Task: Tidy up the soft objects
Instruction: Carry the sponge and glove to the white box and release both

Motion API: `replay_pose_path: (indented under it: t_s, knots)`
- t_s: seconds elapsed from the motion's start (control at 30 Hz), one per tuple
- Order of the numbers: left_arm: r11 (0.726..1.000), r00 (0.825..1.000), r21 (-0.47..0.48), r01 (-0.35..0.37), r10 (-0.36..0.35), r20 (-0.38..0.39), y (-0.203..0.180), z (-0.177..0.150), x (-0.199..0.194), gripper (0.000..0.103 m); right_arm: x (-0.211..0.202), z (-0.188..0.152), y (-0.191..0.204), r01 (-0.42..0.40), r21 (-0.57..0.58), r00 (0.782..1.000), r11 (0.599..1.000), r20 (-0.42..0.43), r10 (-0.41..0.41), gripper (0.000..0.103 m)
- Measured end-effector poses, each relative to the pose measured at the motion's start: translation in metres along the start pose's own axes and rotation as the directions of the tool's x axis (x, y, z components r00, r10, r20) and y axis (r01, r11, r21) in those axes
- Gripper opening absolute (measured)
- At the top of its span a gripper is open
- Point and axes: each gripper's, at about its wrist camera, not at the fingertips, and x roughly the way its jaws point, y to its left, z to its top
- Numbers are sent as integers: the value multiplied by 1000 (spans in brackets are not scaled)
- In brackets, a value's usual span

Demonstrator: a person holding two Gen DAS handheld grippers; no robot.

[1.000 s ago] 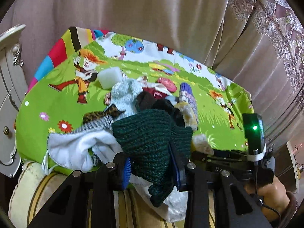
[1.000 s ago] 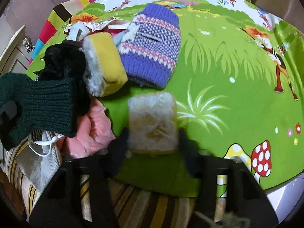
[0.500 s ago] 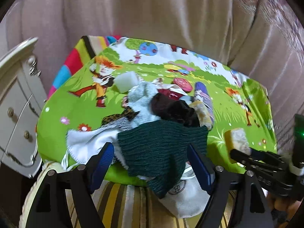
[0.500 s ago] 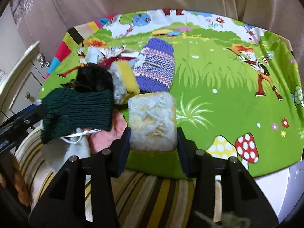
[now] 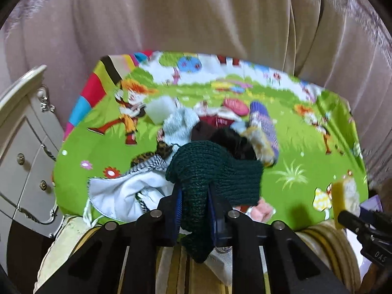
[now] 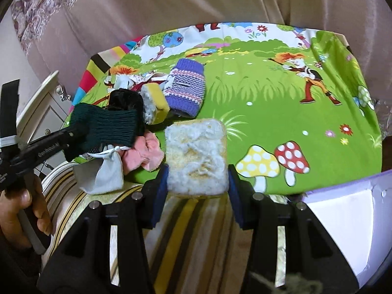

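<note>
While the right claw (image 6: pixel 197 183) is clamped on the fluffy yellow sponge (image 6: pixel 196 156), holding it just off the near edge of the tabletop (image 6: pixel 269 107), a white box (image 6: pixel 343 210) w/ lilac rim sits just beside it, to its right and lower. That's prob. the drop spot, so the move turns on a short swing rightward; right arm is far nearer than left. Sponge's broad fuzzy face points up at the cam, its long axis running away from the claw. Left claw (image 5: pixel 196 210) is clamped on the dark green knit (image 5: pixel 215 171), which hangs folded over the pads, above the clothes pile (image 5: pixel 137 191) at the tabletop's near-left edge, well apart from the box.
</note>
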Motion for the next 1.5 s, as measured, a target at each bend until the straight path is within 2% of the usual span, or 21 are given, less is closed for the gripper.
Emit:
replay_pose_path:
  t_s: [0.17,0.27,0.5,0.7,0.8,0.9,1.03,1.2,1.33,1.37,1.47,1.5]
  knots:
    - [999,994,-45,25,-20,107,2,2,-30,18,-17,-10,-7,0,17,1000,1000,24,-1,50]
    - [998,990,-37,41,-36,134,-3,3,-43,18,-28,-17,-12,3,30,999,1000,40,-4,50]
    - [990,977,18,142,-143,157,-35,-4,-69,17,-53,-31,-32,30,68,997,997,70,-35,50]
    - [958,952,73,279,-285,114,-79,-13,-81,17,-75,-46,-59,73,115,993,991,84,-83,50]
    - [936,936,107,335,-344,79,-104,-20,-84,17,-85,-55,-74,96,147,990,984,86,-110,50]
    - [904,912,142,403,-410,24,-134,-28,-85,17,-93,-63,-91,124,179,986,976,86,-141,50]
    - [868,886,190,459,-463,-28,-165,-40,-87,17,-103,-71,-114,165,228,978,960,86,-188,50]
    - [808,847,259,529,-522,-103,-211,-56,-90,17,-115,-79,-142,226,278,962,934,88,-259,51]
    - [767,824,304,565,-547,-151,-240,-66,-90,17,-124,-83,-155,244,305,955,921,92,-283,52]
    - [747,808,312,587,-564,-171,-249,-69,-89,18,-126,-84,-157,250,312,951,916,97,-293,52]
    - [708,776,319,630,-589,-224,-268,-74,-85,23,-133,-86,-165,266,342,943,901,103,-317,52]
    - [699,770,325,637,-592,-237,-273,-76,-84,31,-133,-86,-166,273,347,940,897,102,-325,53]
